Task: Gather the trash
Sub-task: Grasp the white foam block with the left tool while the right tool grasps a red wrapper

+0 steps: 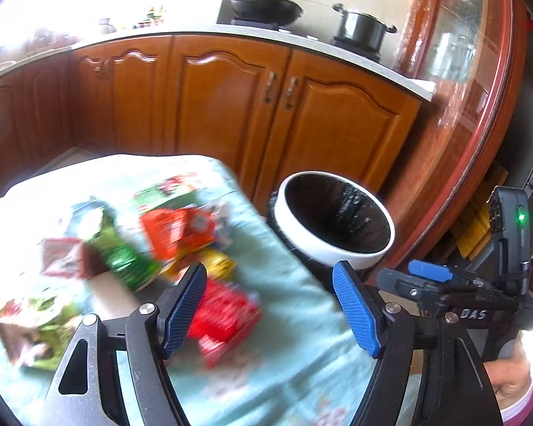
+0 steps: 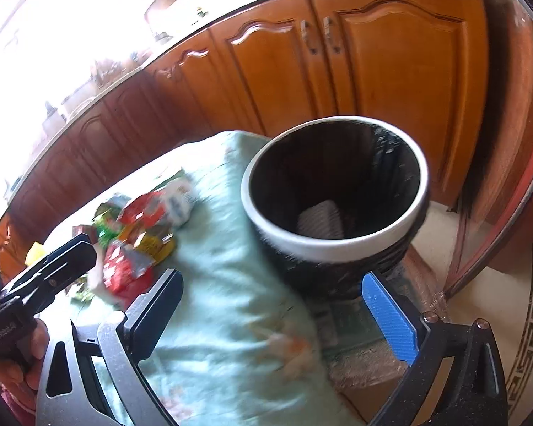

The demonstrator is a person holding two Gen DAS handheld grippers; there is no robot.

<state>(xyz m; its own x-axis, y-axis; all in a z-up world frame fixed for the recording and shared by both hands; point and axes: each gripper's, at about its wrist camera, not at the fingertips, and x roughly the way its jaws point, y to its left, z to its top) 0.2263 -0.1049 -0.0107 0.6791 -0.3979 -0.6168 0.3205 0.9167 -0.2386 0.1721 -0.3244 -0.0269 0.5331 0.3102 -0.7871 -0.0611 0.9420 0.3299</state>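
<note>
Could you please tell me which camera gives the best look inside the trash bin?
The right wrist view: it looks down into the trash bin, showing its black liner and a pale object at the bottom. The left wrist view shows the bin from a shallower angle, only its white rim and dark upper interior.

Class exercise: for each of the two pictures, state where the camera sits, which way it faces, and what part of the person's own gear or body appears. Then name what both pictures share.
Left wrist: on the left gripper, facing across the table at the wrappers; its open fingers, the right gripper and a hand show.
Right wrist: on the right gripper, facing down into the bin; its open fingers, the left gripper and a hand show.
Shared: table, wrappers, bin, cabinets.
</note>
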